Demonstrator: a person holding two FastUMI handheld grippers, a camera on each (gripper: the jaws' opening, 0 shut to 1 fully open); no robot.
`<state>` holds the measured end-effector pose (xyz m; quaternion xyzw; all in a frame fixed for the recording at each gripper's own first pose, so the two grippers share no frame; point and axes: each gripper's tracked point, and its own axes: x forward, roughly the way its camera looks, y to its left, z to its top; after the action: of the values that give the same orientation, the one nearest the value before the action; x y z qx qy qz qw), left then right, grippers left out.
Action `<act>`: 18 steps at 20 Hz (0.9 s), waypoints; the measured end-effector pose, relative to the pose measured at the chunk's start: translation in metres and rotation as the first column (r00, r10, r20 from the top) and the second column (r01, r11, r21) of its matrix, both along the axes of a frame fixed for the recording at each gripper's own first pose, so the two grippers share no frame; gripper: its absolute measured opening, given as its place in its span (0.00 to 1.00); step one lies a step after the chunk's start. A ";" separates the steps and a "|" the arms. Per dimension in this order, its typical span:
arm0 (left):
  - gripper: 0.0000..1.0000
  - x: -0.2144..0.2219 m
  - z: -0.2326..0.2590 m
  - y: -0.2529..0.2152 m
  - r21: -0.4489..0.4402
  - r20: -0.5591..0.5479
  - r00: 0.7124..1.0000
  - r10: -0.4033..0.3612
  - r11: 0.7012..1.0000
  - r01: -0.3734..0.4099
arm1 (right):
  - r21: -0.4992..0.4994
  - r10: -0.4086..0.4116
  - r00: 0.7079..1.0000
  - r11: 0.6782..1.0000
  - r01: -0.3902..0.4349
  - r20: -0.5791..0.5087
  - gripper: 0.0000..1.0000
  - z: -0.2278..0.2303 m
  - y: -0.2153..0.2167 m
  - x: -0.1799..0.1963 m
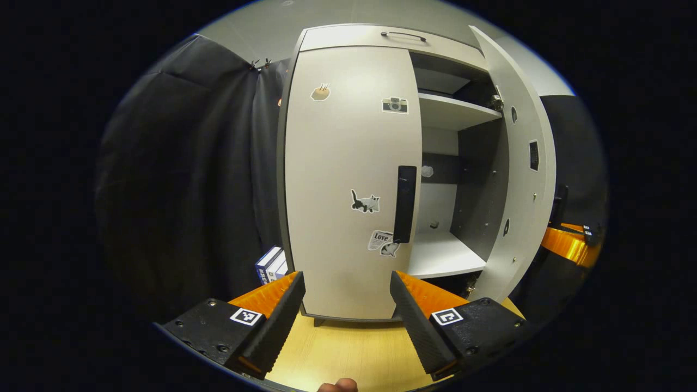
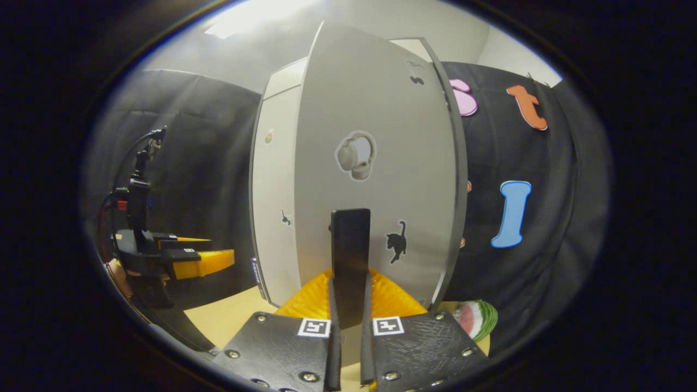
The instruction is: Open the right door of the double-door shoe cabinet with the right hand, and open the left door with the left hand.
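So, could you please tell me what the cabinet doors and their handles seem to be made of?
The left door and right door look like matte grey laminated board, flat with stickers on them. The handle and the right handle are plain black bars, plastic or coated metal; unclear which.

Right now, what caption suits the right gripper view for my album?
Right gripper shut on the open grey cabinet door's black bar handle; left gripper waits beyond.
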<state>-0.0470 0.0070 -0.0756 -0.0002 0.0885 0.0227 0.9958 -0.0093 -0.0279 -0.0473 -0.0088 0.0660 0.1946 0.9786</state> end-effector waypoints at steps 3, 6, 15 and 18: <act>0.95 -0.003 -0.002 -0.004 -0.005 -0.001 1.000 0.001 1.000 -0.001 | -0.007 -0.013 1.000 1.000 0.013 0.002 0.14 0.000 -0.004 0.000; 0.98 -0.005 -0.001 -0.007 -0.018 0.001 1.000 0.012 1.000 -0.012 | 0.006 -0.021 1.000 1.000 0.021 -0.003 0.14 0.000 -0.004 -0.001; 0.98 -0.010 0.006 -0.023 -0.016 0.022 1.000 0.005 1.000 -0.005 | 0.014 -0.156 0.988 0.988 0.156 0.016 0.13 0.001 -0.025 0.002; 0.98 -0.008 0.011 -0.033 -0.019 0.033 0.999 -0.009 1.000 0.010 | 0.016 -0.202 0.979 0.979 0.202 0.020 0.12 0.003 -0.036 0.003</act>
<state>-0.0553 -0.0262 -0.0648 -0.0095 0.0725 0.0170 0.9972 -0.0065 -0.0641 -0.0441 0.0028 0.0548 0.0947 0.9940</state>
